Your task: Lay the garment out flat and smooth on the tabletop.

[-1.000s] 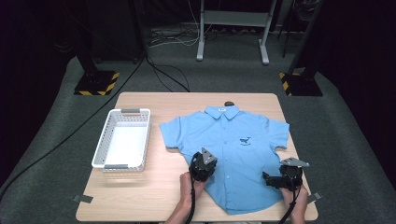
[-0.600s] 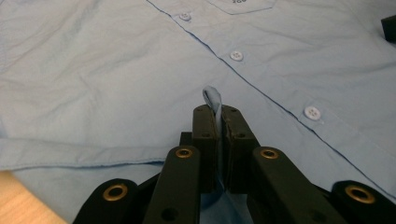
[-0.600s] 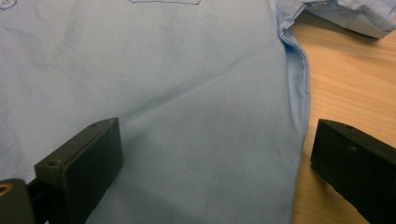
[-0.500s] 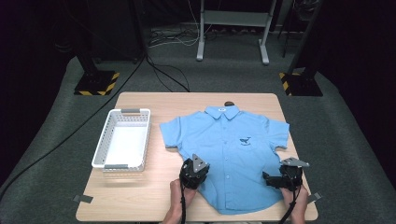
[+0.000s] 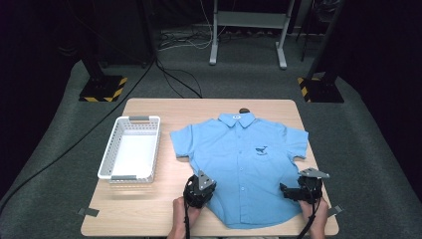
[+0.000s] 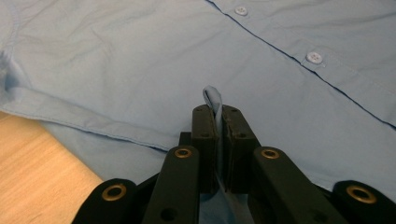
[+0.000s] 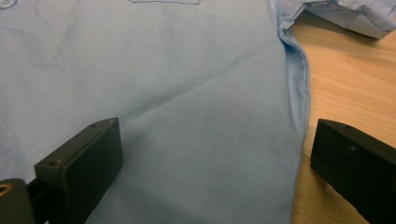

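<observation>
Left gripper (image 5: pixel 198 191) dragged light-blue shirt's (image 5: pixel 241 164) edge sideways.

From my feed, bare table (image 5: pixel 164 211) btwn the white basket (image 5: pixel 130 149) and the shirt (image 5: pixel 244 164) gives the left gripper (image 5: pixel 199 189) a lane. The basket blocks further left. A small dark object (image 5: pixel 244 110), prob. touching the collar, sits at the far edge.

A light blue shirt (image 5: pixel 244 169) lies flat on the table (image 5: pixel 149 209), collar toward twelve o'clock. A white basket (image 5: pixel 130 148) sits at its nine o'clock. The left tongs (image 5: pixel 199 191) meet its seven o'clock hem, the right tongs (image 5: pixel 291 191) its four o'clock edge.
</observation>
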{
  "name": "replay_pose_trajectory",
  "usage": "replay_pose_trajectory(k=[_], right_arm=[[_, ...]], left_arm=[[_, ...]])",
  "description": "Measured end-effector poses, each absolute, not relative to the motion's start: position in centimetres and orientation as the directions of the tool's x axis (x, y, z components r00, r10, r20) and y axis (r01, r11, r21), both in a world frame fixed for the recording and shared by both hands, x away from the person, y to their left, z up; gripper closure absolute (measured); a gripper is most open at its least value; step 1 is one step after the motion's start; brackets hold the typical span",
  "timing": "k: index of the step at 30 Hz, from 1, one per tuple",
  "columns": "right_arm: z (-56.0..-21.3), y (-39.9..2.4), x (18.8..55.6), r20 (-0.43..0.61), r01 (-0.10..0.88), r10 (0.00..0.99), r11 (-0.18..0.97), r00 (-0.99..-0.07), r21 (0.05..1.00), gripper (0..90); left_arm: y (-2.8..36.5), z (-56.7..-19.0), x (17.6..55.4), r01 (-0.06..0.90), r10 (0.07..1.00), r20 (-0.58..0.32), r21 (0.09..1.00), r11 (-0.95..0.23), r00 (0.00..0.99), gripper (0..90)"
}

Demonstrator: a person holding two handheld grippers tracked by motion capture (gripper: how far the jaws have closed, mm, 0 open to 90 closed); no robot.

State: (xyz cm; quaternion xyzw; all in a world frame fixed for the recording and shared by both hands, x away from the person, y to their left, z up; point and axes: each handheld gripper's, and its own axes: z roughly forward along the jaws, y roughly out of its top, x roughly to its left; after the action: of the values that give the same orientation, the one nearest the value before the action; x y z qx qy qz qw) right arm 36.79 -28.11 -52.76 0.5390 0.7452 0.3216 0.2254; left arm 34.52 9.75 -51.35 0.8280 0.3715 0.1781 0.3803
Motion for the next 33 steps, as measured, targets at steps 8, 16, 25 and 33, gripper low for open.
replay_pose_trajectory(k=[8, 16, 25, 33], right_arm=[[-52.8, -28.1, 36.8, 0.009, 0.658, 0.948, 0.214, -0.318, 0.722, 1.5], [-52.8, -28.1, 36.8, 0.009, 0.658, 0.949, 0.213, -0.316, 0.722, 1.5], [-52.8, -28.1, 36.8, 0.009, 0.659, 0.949, 0.212, -0.315, 0.722, 1.5], [-52.8, -28.1, 36.8, 0.009, 0.659, 0.950, 0.211, -0.314, 0.722, 1.5]], left_arm=[[10.6, -51.2, 34.3, 0.480, 0.736, 0.017, 0.747, -0.459, 0.677, 83.6], [11.6, -51.5, 34.0, 0.486, 0.735, 0.011, 0.744, -0.460, 0.678, 82.3], [12.4, -51.7, 33.5, 0.491, 0.732, 0.005, 0.738, -0.463, 0.682, 80.2], [13.1, -51.9, 32.8, 0.493, 0.732, 0.007, 0.735, -0.465, 0.681, 78.4]])
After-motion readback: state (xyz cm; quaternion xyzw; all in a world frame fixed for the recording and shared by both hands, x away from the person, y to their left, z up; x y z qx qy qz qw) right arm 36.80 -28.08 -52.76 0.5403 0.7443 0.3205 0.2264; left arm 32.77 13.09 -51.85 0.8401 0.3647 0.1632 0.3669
